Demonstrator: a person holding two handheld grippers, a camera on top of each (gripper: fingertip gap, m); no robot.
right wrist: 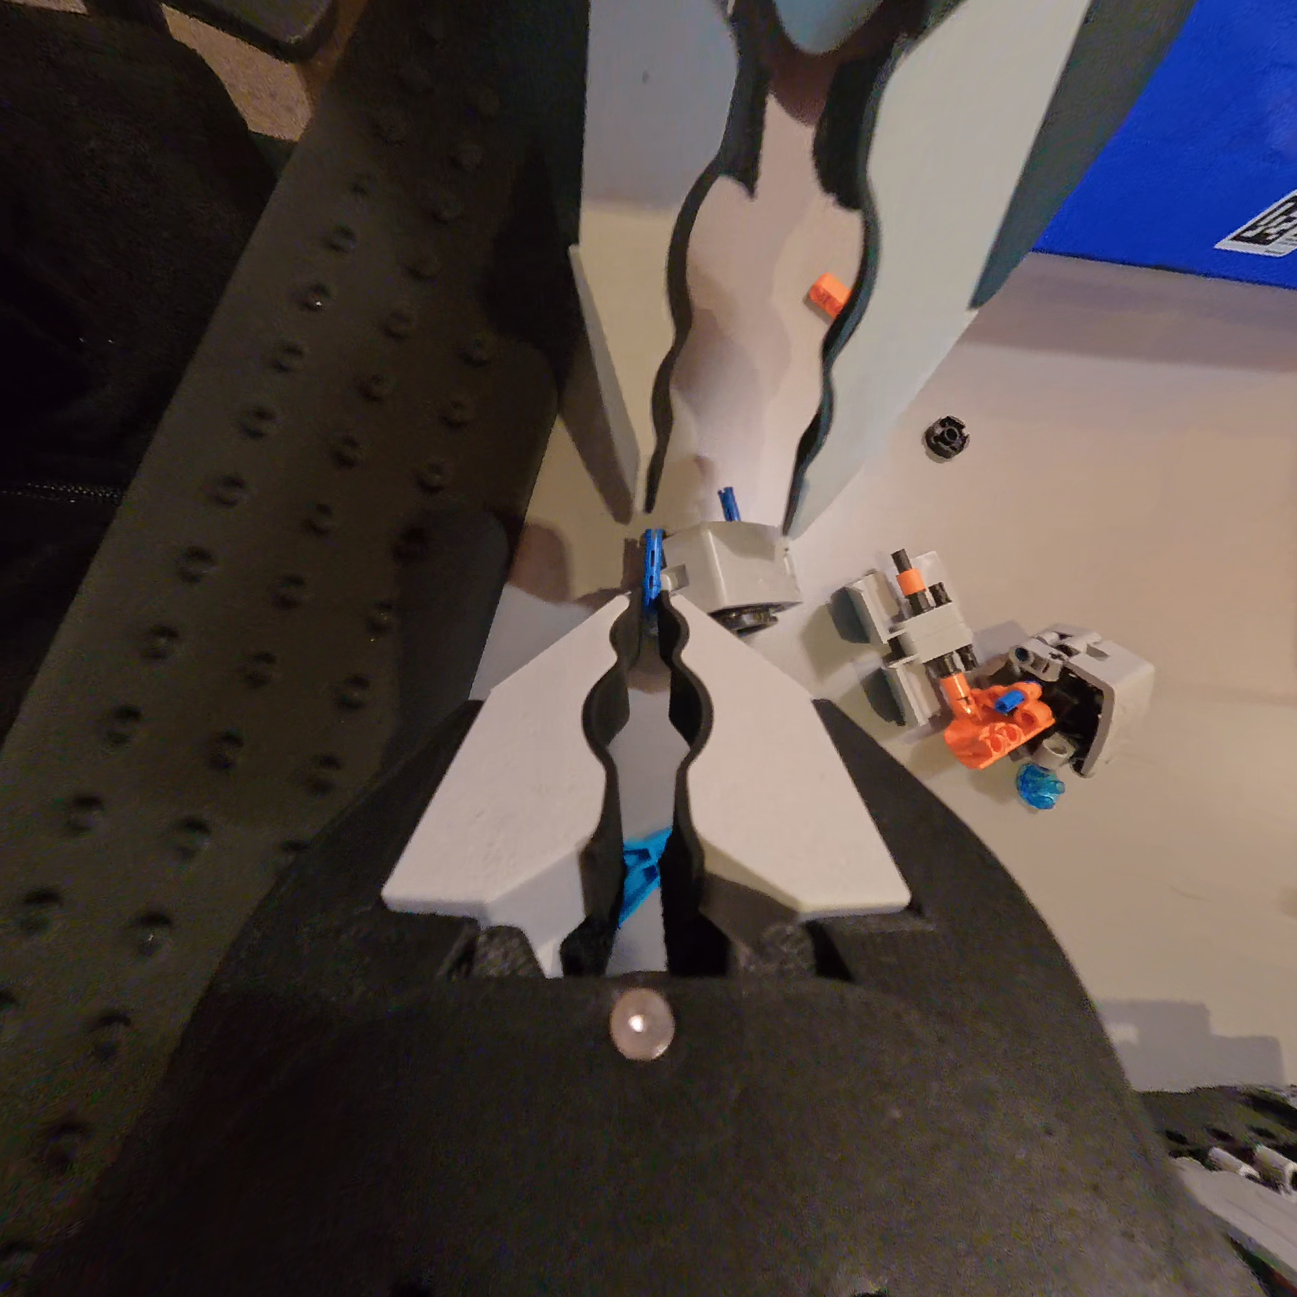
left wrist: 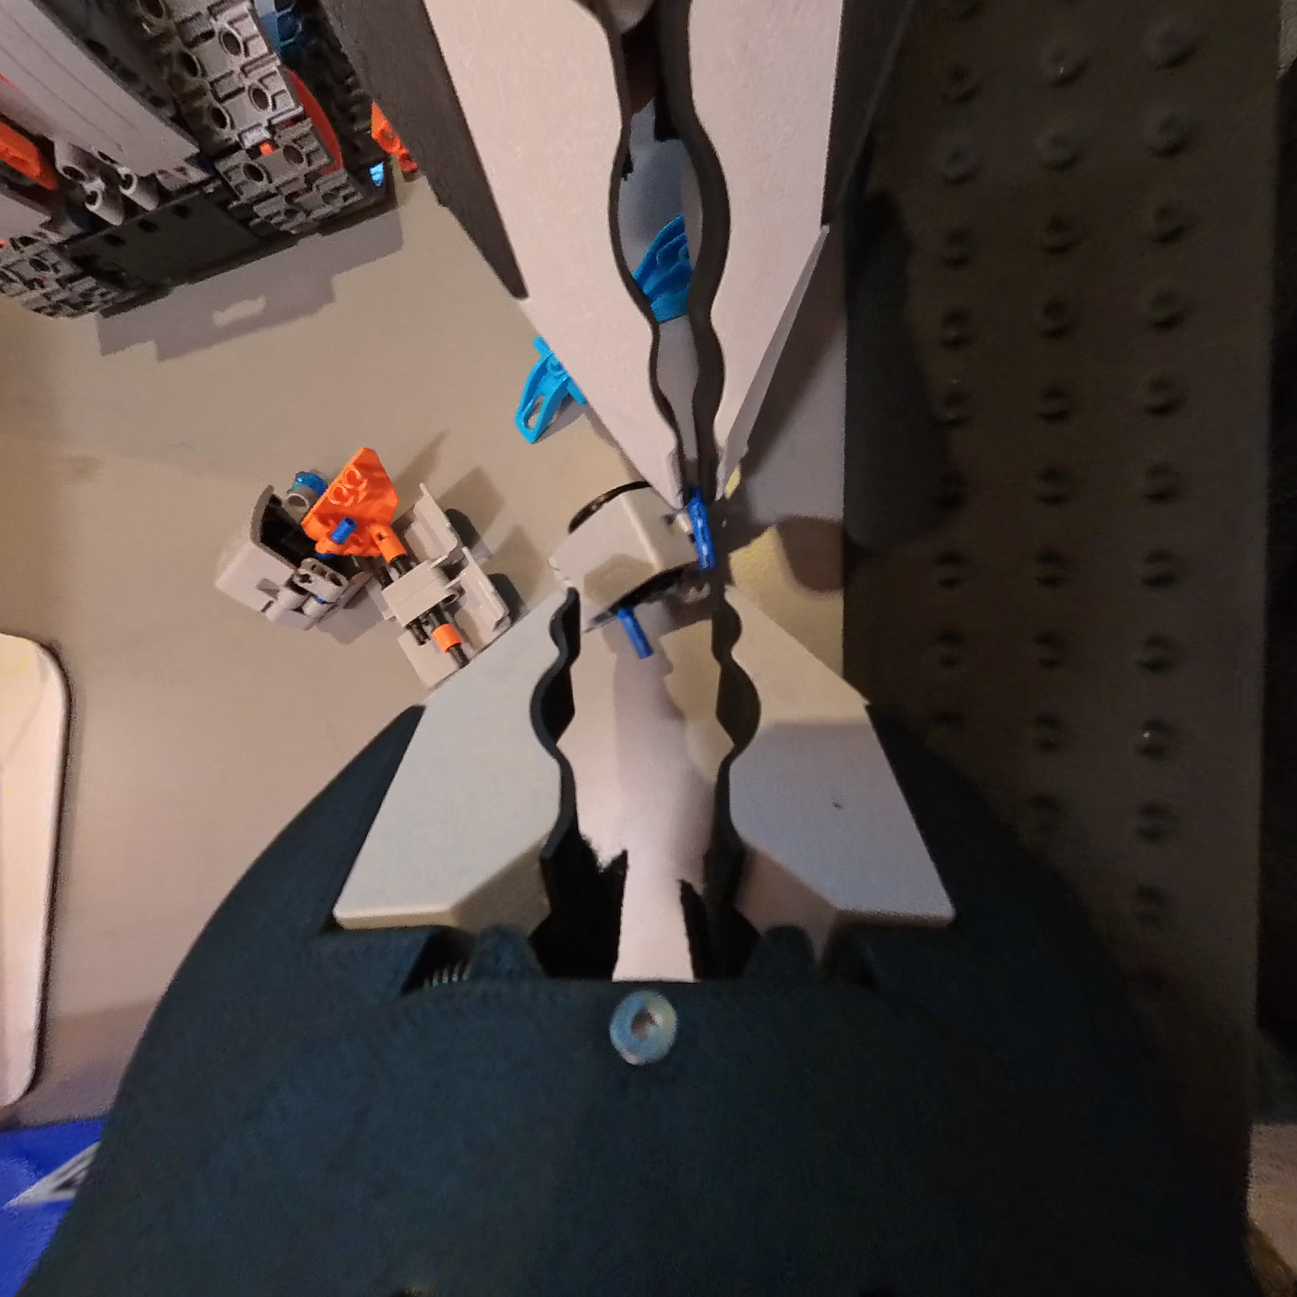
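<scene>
Left gripper (left wrist: 642,596): fingers spread around the grey block (left wrist: 617,554), touching both its sides.
Right gripper (right wrist: 649,617): fingers pinched together on a blue pin (right wrist: 653,575) at the block's edge.
Beyond the block: grey-orange brick assembly (right wrist: 982,688) on the counter (right wrist: 1053,491).
</scene>
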